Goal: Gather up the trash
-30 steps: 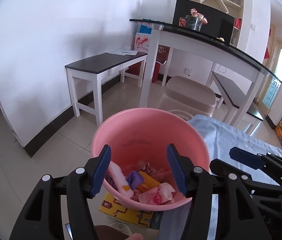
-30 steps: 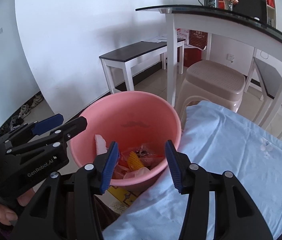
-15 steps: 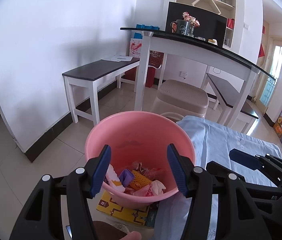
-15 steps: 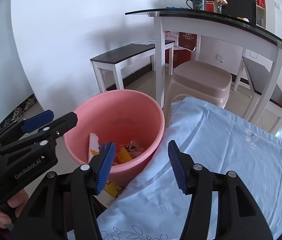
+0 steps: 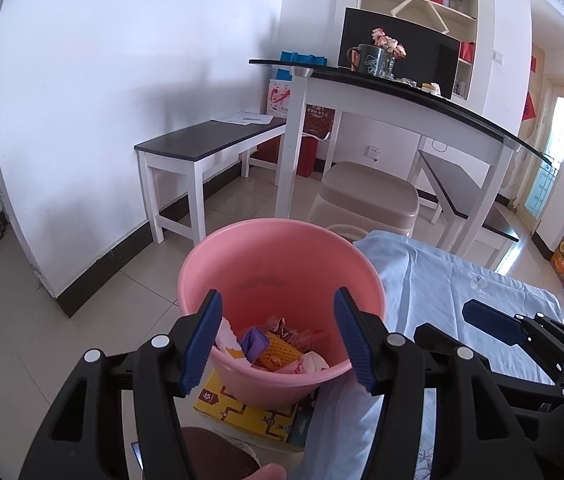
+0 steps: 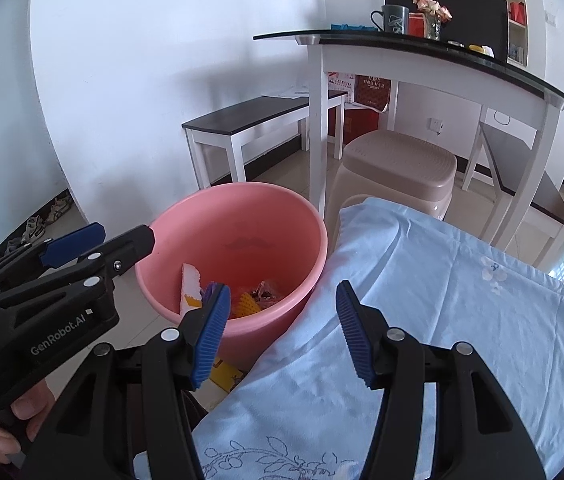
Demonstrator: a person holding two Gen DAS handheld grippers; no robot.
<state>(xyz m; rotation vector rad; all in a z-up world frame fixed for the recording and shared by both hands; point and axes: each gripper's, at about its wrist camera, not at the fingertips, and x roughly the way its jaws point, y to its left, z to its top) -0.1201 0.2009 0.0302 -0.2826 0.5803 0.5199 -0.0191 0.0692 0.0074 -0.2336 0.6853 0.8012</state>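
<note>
Bucket [image 5: 282,276]: one, pink, on floor at blue-clothed table [image 6: 461,320] corner, holding several trash [image 5: 278,350] pieces. Left claw [image 5: 278,338], right claw [image 6: 282,330]: both released, empty.

Left gripper [image 5: 278,336] and right gripper [image 6: 282,330] side by side, tilted downward. Both jaws stand apart and empty; the right jaws have just been opening.

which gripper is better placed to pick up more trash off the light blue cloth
Right. The right gripper is open over the light blue tablecloth, while the left gripper faces the round pink plastic bucket beside it.
</note>
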